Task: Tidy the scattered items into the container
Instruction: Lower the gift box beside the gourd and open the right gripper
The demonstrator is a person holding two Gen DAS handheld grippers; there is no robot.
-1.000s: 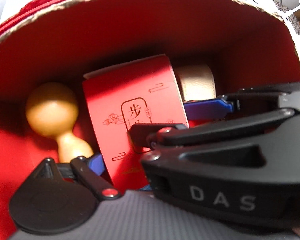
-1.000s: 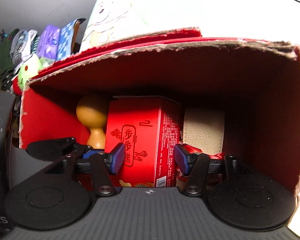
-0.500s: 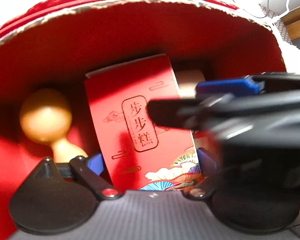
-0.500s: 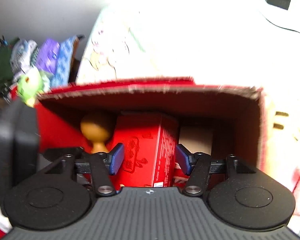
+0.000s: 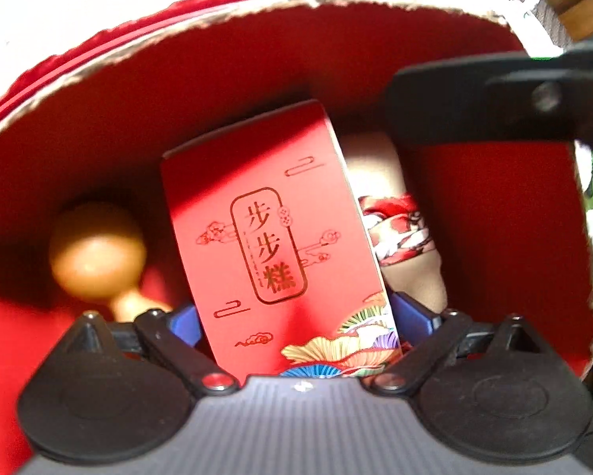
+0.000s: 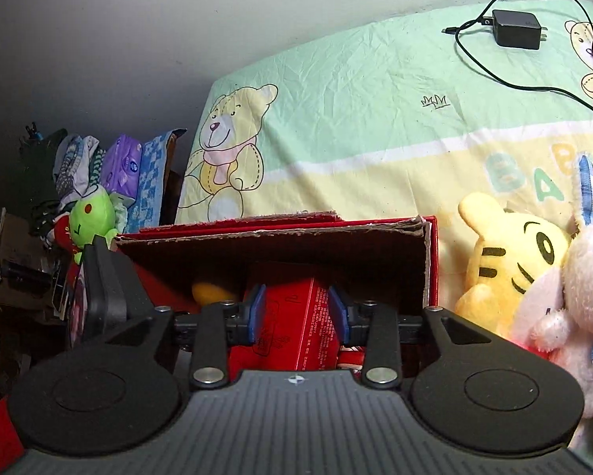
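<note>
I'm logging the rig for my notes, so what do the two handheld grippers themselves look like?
Both look alike. The left gripper and right gripper have a grey ribbed body with a small compass-like mark, two round black discs, black linkage arms with silver rivets, and blue finger pads. No hands or sleeves show.

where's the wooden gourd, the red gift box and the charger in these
wooden gourd [image 5: 96, 251], left wrist view, on its round bulb
red gift box [image 5: 268, 237], left wrist view, on its printed front face
charger [image 6: 516, 34], right wrist view, on the black adapter body

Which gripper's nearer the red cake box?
Left. The left gripper straddles the red cake box down inside the container; the right gripper is above the rim, jaws just closing, empty.
</note>
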